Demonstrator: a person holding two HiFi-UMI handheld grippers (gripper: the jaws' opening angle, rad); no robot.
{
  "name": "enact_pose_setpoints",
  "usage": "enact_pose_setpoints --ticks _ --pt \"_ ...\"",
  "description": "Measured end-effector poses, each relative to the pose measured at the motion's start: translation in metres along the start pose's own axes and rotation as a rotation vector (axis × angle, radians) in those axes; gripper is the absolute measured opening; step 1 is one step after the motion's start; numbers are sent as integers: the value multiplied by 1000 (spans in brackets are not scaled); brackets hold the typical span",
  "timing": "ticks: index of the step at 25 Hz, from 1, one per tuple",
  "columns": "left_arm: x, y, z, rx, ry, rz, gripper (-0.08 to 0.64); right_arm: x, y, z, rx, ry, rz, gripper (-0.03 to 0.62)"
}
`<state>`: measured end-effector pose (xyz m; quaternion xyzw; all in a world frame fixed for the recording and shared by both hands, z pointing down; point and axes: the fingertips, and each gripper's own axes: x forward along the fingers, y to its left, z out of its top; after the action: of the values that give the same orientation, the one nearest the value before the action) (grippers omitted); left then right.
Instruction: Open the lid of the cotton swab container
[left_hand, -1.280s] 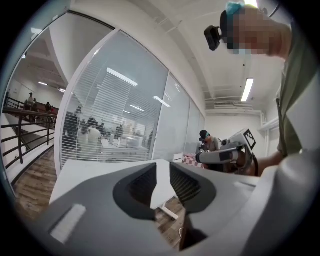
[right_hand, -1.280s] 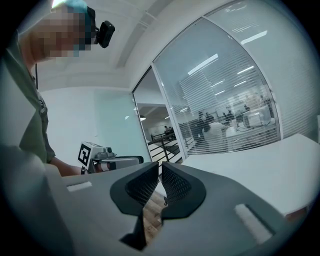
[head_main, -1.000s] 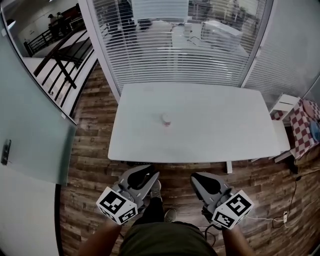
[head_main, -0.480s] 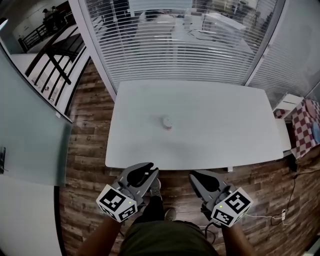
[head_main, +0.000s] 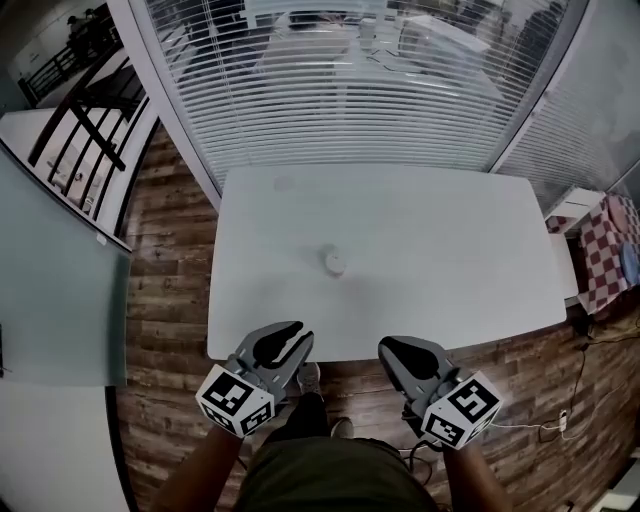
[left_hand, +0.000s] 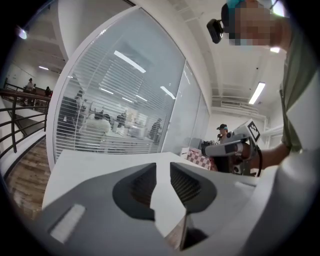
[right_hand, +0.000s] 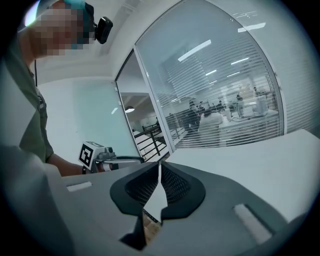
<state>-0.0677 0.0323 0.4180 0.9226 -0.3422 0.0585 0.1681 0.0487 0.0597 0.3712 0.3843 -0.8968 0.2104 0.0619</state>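
The cotton swab container is a small round white tub with its lid on, standing near the middle of the white table. Both grippers are held below the table's near edge, over the floor and well short of the container. My left gripper has a narrow gap between its jaws and nothing in it, as the left gripper view also shows. My right gripper is shut and empty, its tips meeting in the right gripper view. Neither gripper view shows the container.
Behind the table stands a glass wall with white blinds. Brown wood flooring surrounds the table. A checked cloth and a white stand lie at the right. A staircase railing is at the far left.
The head view has moved toward the table, so the table and container sit lower and nearer in the picture. Both grippers keep their pose and their jaws have not moved.
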Motion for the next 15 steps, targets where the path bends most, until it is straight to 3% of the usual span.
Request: enact_pose_setpoints --ticks 7,15 --pt "26 43 -3 6 50 -38 104 44 -22 4 25 32 -40 12" --pt "66 87 -31 38 160 -107 144 82 -50 0 62 74 -76 14"
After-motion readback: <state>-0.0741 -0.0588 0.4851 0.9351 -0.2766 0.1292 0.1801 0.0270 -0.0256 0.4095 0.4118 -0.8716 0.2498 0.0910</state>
